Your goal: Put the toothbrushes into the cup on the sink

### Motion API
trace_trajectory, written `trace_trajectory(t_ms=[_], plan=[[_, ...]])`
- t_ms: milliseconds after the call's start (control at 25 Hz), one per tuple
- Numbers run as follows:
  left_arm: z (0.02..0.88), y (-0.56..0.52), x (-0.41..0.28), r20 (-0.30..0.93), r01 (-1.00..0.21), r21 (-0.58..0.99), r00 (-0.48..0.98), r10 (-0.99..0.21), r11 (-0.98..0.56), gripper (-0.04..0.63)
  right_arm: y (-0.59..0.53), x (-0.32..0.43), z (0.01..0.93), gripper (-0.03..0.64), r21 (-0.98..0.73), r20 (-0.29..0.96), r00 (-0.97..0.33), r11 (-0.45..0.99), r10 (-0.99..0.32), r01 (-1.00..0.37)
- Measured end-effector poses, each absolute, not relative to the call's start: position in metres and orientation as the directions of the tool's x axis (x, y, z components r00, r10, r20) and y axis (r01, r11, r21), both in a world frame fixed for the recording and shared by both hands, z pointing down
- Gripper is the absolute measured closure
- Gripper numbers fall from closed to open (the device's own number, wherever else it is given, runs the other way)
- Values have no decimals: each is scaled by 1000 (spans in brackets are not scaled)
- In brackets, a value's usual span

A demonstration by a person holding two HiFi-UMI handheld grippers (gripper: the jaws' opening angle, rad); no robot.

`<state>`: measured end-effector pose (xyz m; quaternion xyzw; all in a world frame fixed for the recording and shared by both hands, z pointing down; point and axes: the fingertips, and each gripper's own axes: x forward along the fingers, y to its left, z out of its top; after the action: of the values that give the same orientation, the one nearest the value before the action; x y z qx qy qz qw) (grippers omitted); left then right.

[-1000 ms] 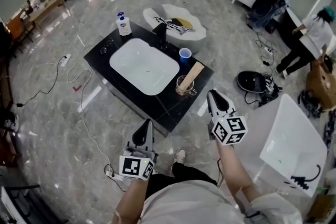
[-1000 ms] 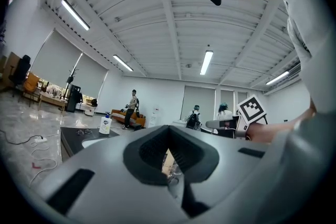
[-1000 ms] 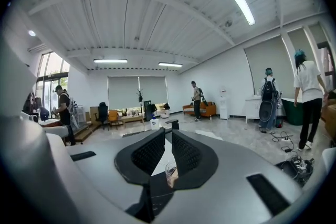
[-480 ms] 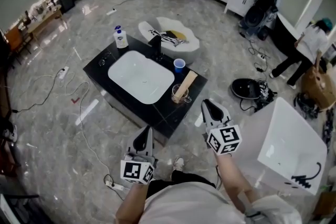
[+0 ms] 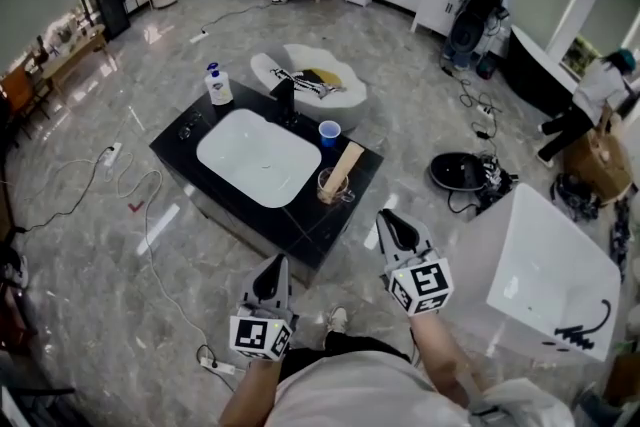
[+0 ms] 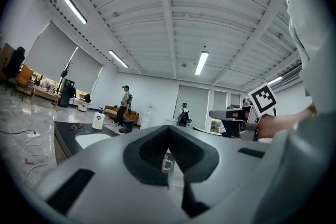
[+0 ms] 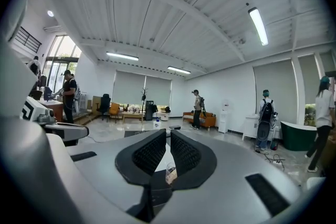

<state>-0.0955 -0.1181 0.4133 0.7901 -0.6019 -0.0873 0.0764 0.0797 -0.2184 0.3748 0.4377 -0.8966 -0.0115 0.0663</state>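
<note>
A black counter [image 5: 300,220] holds a white sink basin [image 5: 255,158]. At its right end stands a clear glass cup [image 5: 326,187] with a tan oblong pack [image 5: 346,163] leaning on it, and a blue cup [image 5: 329,131] behind. No single toothbrush can be made out. My left gripper [image 5: 272,273] hangs over the floor short of the counter's near edge, jaws shut and empty. My right gripper [image 5: 390,223] is off the counter's near right corner, jaws together but for a thin slit, also empty. The glass cup [image 6: 167,164] [image 7: 170,171] shows beyond both gripper tips [image 6: 168,160] [image 7: 168,152].
A soap bottle [image 5: 216,85] and a black faucet [image 5: 286,99] stand at the counter's far side. A white tub [image 5: 550,285] stands close on the right, a dark round device [image 5: 458,172] behind it. Cables [image 5: 150,205] and a power strip [image 5: 215,365] lie on the floor at left. People stand far off.
The counter has drawn away and looks smaller, shifted up and left in the head view. Both grippers sit lower in the picture, farther from the counter's edge, and stay empty.
</note>
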Motion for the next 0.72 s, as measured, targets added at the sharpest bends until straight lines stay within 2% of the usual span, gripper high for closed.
trace_trajectory(t_ms=[720], plan=[[424,-89,-110,-50,-935,185,297,-953,-301,594,-168,66,386,568,57,117,-593,601,-797,-797]])
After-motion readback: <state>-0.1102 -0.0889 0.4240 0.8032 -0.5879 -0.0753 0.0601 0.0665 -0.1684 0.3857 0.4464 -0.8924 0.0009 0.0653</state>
